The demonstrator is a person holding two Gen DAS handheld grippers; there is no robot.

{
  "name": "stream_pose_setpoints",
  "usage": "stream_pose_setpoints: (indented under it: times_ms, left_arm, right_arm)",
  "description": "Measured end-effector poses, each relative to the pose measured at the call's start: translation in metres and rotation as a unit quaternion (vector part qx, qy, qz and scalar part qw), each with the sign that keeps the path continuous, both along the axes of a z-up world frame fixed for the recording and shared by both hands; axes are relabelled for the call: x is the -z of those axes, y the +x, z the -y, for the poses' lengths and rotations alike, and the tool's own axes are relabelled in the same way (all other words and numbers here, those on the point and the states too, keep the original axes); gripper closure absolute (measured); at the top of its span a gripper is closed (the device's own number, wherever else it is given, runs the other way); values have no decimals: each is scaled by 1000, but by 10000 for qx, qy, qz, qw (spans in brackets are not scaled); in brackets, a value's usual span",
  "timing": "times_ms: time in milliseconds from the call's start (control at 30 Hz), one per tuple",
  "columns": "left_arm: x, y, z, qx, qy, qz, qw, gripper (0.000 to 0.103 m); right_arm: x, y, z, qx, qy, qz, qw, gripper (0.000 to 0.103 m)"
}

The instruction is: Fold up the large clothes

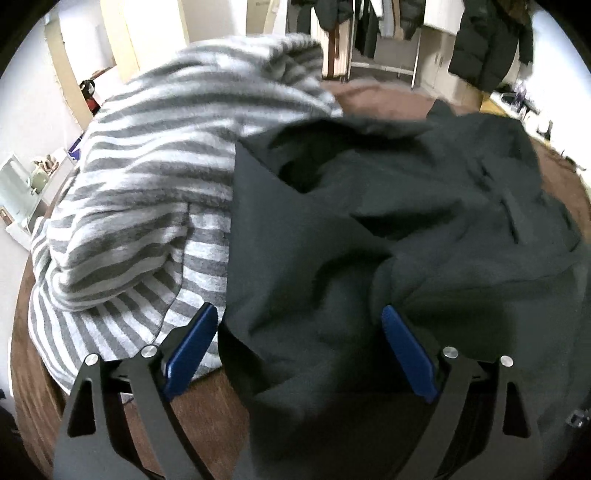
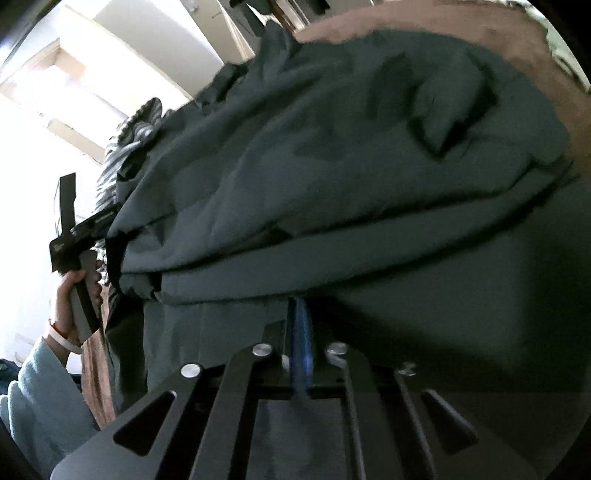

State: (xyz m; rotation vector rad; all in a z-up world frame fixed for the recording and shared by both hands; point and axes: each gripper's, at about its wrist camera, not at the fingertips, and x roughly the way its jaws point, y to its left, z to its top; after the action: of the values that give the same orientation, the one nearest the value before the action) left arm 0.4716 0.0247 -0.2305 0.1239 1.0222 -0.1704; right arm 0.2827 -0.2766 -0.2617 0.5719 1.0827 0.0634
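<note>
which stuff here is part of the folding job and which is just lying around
In the job:
- crumpled dark green fabric garment
- grey and white striped fleece garment
- left claw, open over the dark garment
- right claw, shut on the dark garment's edge

Just lying about:
- dark coats hanging behind
- brown bed cover beneath

- Brown surface (image 1: 388, 101) under everything, soft-looking, reaching to the far edge.
- Pale walls (image 1: 33, 107) at the left, brightly lit.
- Cream doors or cabinet panels (image 1: 122, 40) beyond, standing upright.
- Dark coats (image 1: 487, 44) hanging at the back right, more garments (image 1: 369, 29) on a rack beside them.
- Small shelf with pale odds and ends (image 1: 33, 181) low at the left.
- Strong white light (image 2: 33, 155) washing out the left of the right wrist view.
</note>
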Motion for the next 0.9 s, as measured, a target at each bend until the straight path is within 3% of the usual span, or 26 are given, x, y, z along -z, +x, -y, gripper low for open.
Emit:
stream_pose_setpoints:
  times_ms: [100,133,167,233,300,433,500,667,900]
  left_arm:
    - [-16,-14,0,28,-45,221,9997,7]
    - [-24,-22,0,40,-16,341,9994,6]
    - [-31,-28,-1,42,2,420,9991,6]
    - [-47,-44,-3,26,28,609,9981,6]
    - [-63,-62,-9,-31,57,778,9969,6]
    - [-81,-101,-22,-154,73,977,9951,6]
    - [-85,-123,-27,-176,179,1056,9941,6]
    - [-82,-183,-43,-152,349,931,9949,6]
    - [-62,-258,-61,-148,442,561,9973,6]
  right_arm:
    - [-13,0,7,14,-222,147,9996,78]
    - [-17,0,11,24,-282,178,9994,69]
    - [-23,0,15,41,-395,213,9990,54]
    - [-34,-2,19,77,-618,315,9976,41]
    - [-45,-5,24,21,-826,426,9957,40]
    - [-62,-18,30,-171,-1046,576,9927,26]
    - [-69,-26,30,-275,-1127,612,9914,26]
    - [-81,-62,37,-374,-1473,582,9867,23]
    - [-81,-126,55,-72,-1676,312,9853,22]
